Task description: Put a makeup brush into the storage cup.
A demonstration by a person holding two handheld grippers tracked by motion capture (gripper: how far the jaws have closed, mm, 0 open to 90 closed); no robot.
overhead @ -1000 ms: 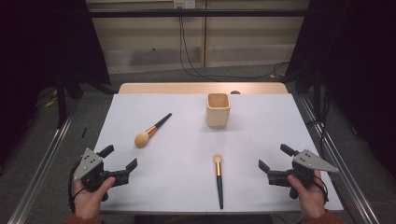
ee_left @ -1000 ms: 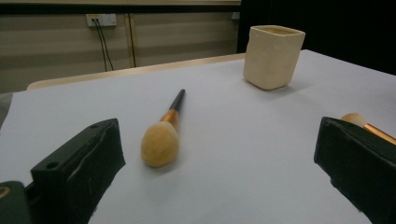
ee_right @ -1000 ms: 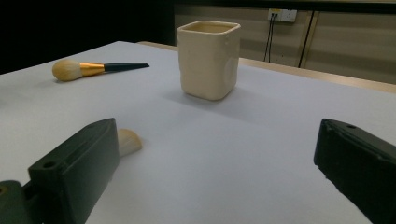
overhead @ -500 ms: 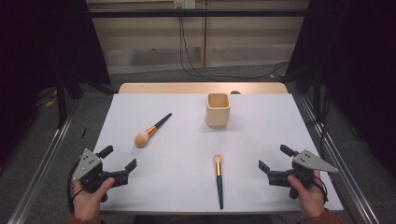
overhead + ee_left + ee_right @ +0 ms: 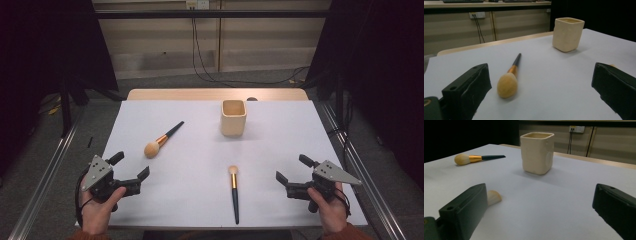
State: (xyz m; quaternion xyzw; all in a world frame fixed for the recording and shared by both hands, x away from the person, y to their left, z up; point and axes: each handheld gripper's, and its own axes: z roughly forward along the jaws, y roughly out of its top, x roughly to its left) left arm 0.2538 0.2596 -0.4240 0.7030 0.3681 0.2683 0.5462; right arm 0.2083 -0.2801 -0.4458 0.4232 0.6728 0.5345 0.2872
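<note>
A cream square cup (image 5: 234, 117) (image 5: 568, 34) (image 5: 537, 152) stands upright toward the far middle of the white table (image 5: 200, 165). A fat round-headed brush (image 5: 162, 140) (image 5: 510, 78) (image 5: 475, 158) lies left of the cup, bristles toward me. A slimmer brush (image 5: 233, 192) lies near the front middle; its pale tip (image 5: 493, 197) peeks from behind a jaw in the right gripper view. My left gripper (image 5: 131, 170) (image 5: 539, 92) rests open at the front left, nothing between its jaws. My right gripper (image 5: 294, 171) (image 5: 539, 212) rests open at the front right, likewise empty.
Metal rails (image 5: 45, 185) run along both sides of the table. A wooden strip (image 5: 215, 94) edges the far side, with cables (image 5: 200, 55) hanging on the wall behind. A hand (image 5: 97, 212) holds each gripper at the front edge.
</note>
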